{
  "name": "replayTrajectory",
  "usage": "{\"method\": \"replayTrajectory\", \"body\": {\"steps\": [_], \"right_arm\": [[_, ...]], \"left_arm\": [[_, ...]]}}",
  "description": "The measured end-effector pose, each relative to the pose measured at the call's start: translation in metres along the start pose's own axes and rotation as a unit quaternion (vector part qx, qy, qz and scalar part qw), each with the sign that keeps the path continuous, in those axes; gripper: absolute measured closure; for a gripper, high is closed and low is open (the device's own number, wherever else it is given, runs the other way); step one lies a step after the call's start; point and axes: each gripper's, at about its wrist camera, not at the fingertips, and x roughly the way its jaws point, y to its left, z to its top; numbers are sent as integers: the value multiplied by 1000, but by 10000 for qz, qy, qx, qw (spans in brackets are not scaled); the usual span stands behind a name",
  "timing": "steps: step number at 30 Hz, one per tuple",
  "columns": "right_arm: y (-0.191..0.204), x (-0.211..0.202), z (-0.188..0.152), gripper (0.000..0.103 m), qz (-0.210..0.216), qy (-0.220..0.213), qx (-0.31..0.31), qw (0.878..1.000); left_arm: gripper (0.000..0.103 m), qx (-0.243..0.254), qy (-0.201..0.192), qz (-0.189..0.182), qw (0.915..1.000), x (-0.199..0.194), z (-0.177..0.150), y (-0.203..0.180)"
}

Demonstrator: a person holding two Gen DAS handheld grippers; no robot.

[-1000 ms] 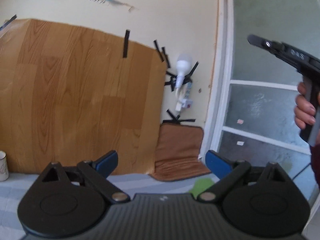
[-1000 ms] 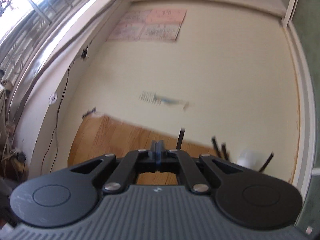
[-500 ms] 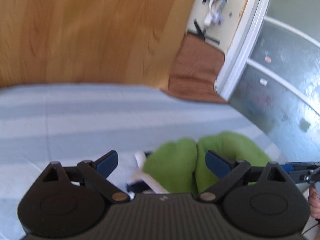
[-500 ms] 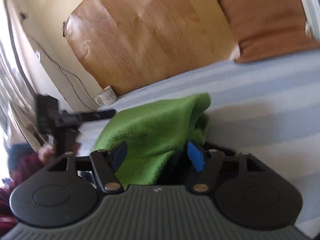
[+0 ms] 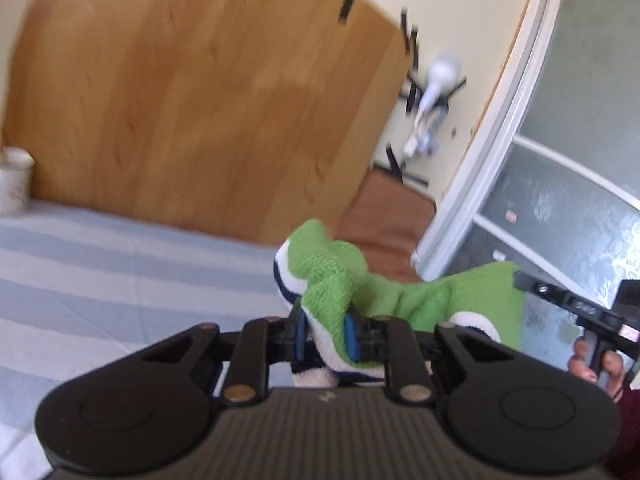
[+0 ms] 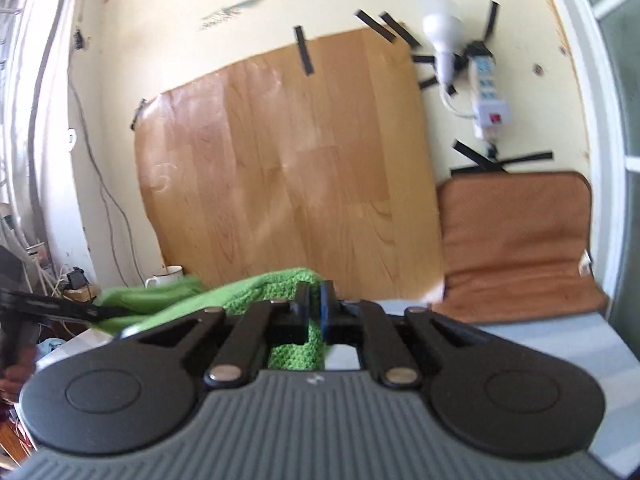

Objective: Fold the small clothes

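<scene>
Green knit garment [image 5: 336, 276] with white and navy trim, bunched and lifted above the striped pale-blue bed sheet [image 5: 104, 272]. Left gripper [image 5: 325, 336] pinched onto a fold of it, blue pads [image 5: 349, 338] pressed into the fabric from both sides, white hem spilling out below the fingers. Cloth stretched off to the right toward the right gripper [image 5: 520, 278], seen from the left wrist as a dark bar at the garment's far edge, with a hand [image 5: 596, 368] wrapped round its handle lower right.

From the right wrist: right gripper [image 6: 314, 304] nearly closed, blue pads [image 6: 325, 304] narrow on a thin layer of the green garment [image 6: 256, 288], more knit showing underneath through the frame. Fabric running leftward to the left gripper [image 6: 100, 312], a dark finger poking in from the left edge. Garment thus held between both grippers, sagging a little in the middle.

Behind: wood-grain panel [image 6: 280, 168] taped to a cream wall, white mug [image 6: 166, 276] at its foot on the left, brown cushion [image 6: 516, 240] leaning on the right, bulb [image 6: 440, 36] and power strip [image 6: 488, 92] taped above it, frosted glass door [image 5: 560, 152] further right. Left-wrist view blurred.
</scene>
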Motion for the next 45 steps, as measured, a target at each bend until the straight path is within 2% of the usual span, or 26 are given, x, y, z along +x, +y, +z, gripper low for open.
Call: {"method": "replayTrajectory", "body": {"steps": [2,3,4,6,9,11,12,14,16,18,19,20,22,23,24,26,27,28,29,31,34,37,41,45], "right_arm": [[4,14,-15,95,169,164,-108,9997],[7,25,-23,97,189,307,-186,9992],[11,32,-33,97,131,443,-294,9985],[12,42,-53,97,-24,711,-466,9964],[5,49,-74,97,-339,1009,-496,9931],[-4,50,-80,97,-365,1122,-336,9924],[-9,45,-82,97,-343,1142,-216,9926],[-13,38,-82,97,-438,1116,-151,9927],[-15,29,-83,97,-651,1067,-186,9920],[-25,25,-83,93,-568,1056,167,9926],[-31,24,-83,91,-477,1047,399,9926],[-35,25,-83,84,-371,1084,587,9917],[-40,30,-84,25,-146,1180,934,9885],[-41,34,-86,16,10,1205,1095,9867],[-40,39,-88,16,158,1261,1210,9845],[-31,55,-91,18,419,1440,1247,9808],[-23,63,-93,36,553,1551,1120,9800],[-12,72,-95,74,607,1705,873,9796],[-2,77,-95,95,452,1789,531,9814],[13,73,-88,96,164,1500,37,9886],[20,48,-58,97,32,775,-128,9969],[36,15,-28,97,-207,-67,-646,9977],[60,-30,12,97,-513,-1082,-1245,9850],[78,-75,53,97,-936,-2028,-1931,9554]], "left_arm": [[84,322,-240,356,9986,-36,-11,-9],[74,477,-178,508,9974,-46,-19,-13],[51,604,-3,621,9962,-51,-28,-16],[25,805,320,978,9914,-54,-44,-18],[23,975,447,1273,9860,-55,-46,-15],[13,978,331,1249,9868,-54,-35,-12],[2,1047,285,1172,9872,-49,-30,-11],[0,1251,320,1116,9853,-29,-24,-7],[0,1275,676,1155,9828,5,-21,4],[0,1053,1113,1292,9797,39,-26,27],[1,843,1390,1322,9778,54,-30,44],[2,589,1617,1345,9759,67,-33,58],[4,-9,1969,1212,9729,83,-42,89],[4,-307,2087,1098,9713,88,-46,99],[8,-538,2132,988,9705,89,-50,107],[35,-662,2122,794,9717,89,-55,108],[65,-560,2095,819,9728,87,-57,103],[92,-441,2037,953,9734,84,-56,97],[93,-404,1948,1014,9748,81,-55,91],[94,-399,1588,1075,9806,67,-44,81],[94,-328,843,1066,9902,30,-14,66],[94,-144,12,981,9951,-10,16,43],[94,93,-942,855,9918,-53,49,4],[94,373,-1594,755,9836,-83,80,-42]]}}
